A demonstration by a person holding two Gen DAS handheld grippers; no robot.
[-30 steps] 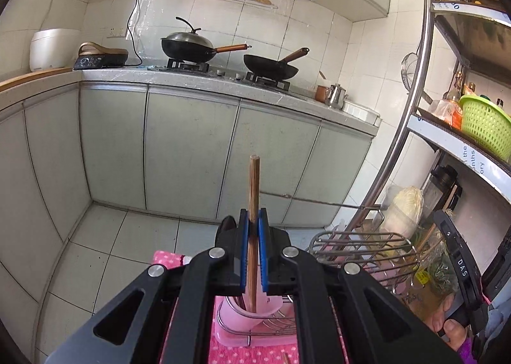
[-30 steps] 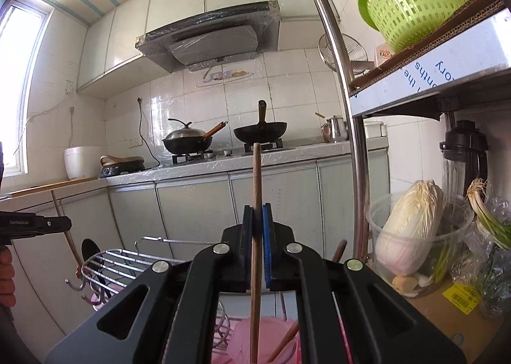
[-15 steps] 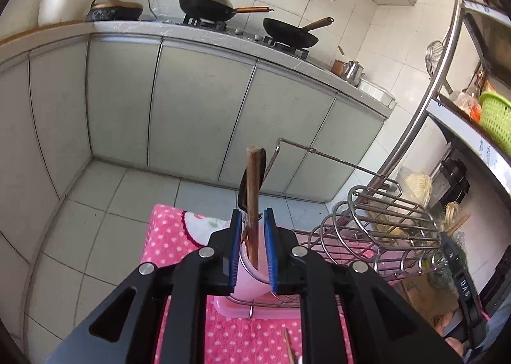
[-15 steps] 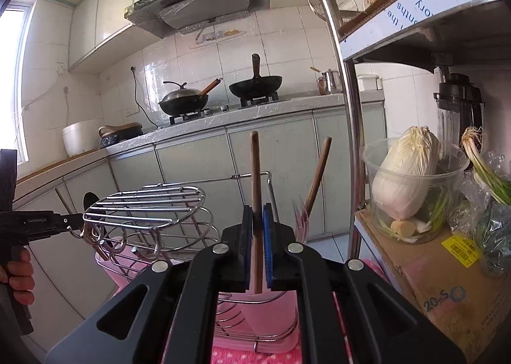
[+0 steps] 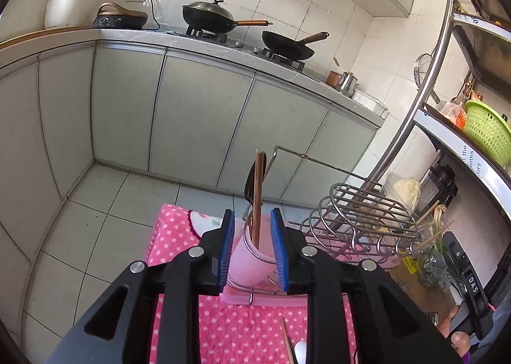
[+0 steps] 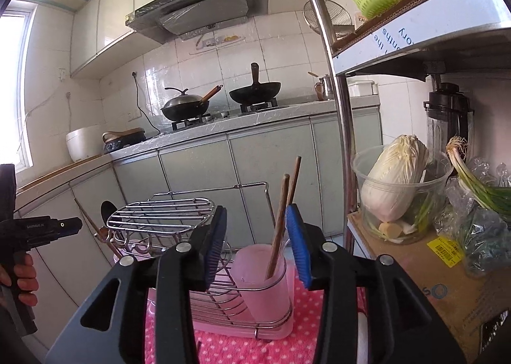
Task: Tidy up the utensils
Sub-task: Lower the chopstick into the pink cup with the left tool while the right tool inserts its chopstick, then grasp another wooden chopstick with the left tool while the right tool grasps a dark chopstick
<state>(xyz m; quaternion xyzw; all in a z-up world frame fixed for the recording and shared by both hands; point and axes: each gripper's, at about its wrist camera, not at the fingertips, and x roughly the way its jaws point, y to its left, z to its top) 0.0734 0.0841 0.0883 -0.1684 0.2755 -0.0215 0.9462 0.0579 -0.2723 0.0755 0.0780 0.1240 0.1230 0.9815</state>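
Right wrist: chopsticks (image 6: 281, 220) in pink cup (image 6: 265, 281), clear of parted gripper (image 6: 255, 246) pads

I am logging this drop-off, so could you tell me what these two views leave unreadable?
- Lower ends of the chopsticks: right wrist view, hidden inside the frosted pink cup.
- Utensil on the dotted cloth: left wrist view, cut off by the bottom edge and the left gripper.

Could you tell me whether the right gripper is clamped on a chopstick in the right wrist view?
No, the right gripper stands open, and both chopsticks lean free in the pink cup between its blue pads.
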